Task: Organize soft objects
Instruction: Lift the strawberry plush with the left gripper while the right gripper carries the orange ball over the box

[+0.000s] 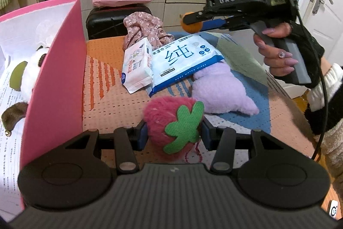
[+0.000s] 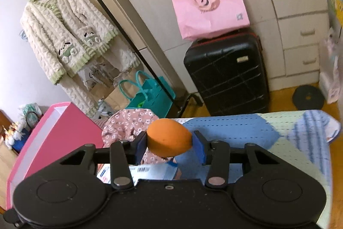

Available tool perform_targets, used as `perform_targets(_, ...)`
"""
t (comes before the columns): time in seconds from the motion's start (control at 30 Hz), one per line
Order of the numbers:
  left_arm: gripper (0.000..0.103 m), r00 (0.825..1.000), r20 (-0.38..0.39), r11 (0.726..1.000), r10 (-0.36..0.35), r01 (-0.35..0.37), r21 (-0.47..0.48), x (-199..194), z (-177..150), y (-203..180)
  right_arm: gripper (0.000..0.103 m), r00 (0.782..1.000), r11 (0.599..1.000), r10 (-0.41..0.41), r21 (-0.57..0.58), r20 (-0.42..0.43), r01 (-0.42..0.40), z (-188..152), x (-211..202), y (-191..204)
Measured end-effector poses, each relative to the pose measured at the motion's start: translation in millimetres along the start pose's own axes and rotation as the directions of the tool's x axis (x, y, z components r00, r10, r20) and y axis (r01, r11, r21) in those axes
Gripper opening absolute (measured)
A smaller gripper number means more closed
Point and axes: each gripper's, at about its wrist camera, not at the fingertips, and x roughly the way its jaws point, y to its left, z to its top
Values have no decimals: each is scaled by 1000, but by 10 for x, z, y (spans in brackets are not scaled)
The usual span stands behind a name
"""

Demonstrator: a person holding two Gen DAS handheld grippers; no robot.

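Two soft things are gripped for transfer: the left claw [image 1: 173, 132] clamps a plush strawberry [image 1: 171, 123] just right of the pink box [image 1: 57, 70], the right claw [image 2: 169, 144] pinches an orange sponge [image 2: 169, 137] farther right, so each likely next swings over the box.

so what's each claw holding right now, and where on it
Left claw pinches the pink strawberry plush across its sides, near the green leaf. Right claw has the orange sponge egg between its pads, around the middle.
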Motion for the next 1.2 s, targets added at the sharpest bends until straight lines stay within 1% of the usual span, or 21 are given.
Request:
perform_targets(0.2, 47, 1000, 10, 1000, -3, 3, -5, -138, -47, -52, 52, 996, 993, -82, -88, 28, 84, -160, -331, 168)
perform_targets(0.43, 47, 1000, 18, 1000, 6, -5, -10, -297, -139, -122, 52, 986, 965, -163, -202, 44, 168, -435, -683, 438)
perform_targets(0.53, 47, 1000, 25, 1000, 7, -7, -9, -380, -190, -158, 52, 981, 956, -188, -221, 40, 192, -551, -790, 528)
perform_targets(0.63, 47, 999, 35, 1000, 0, 0, -3, -467, -244, -203, 52, 973, 950, -227, -215, 32, 228, -690, -893, 604)
perform_targets(0.73, 47, 999, 45, 1000, -8, 8, 2, -555, -296, -233, 52, 970, 945, -240, -222, 23, 239, -848, -1009, 679)
perform_targets(0.87, 47, 998, 59, 1000, 4, -4, 11, -683, -375, -261, 52, 968, 937, -249, -247, 20, 246, -1070, -1166, 809)
perform_targets(1.0, 47, 998, 58, 1000, 16, -17, 17, -798, -453, -274, 52, 968, 929, -250, -276, 17, 245, -1268, -1332, 986)
perform_targets(1.1, 47, 998, 60, 1000, 9, -10, 17, -916, -526, -271, 52, 967, 922, -253, -301, 7, 243, -1396, -1442, 1129)
perform_targets(1.2, 47, 998, 58, 1000, -4, 4, 10, -1035, -574, -256, 52, 970, 919, -241, -325, -19, 222, -1528, -1530, 1287)
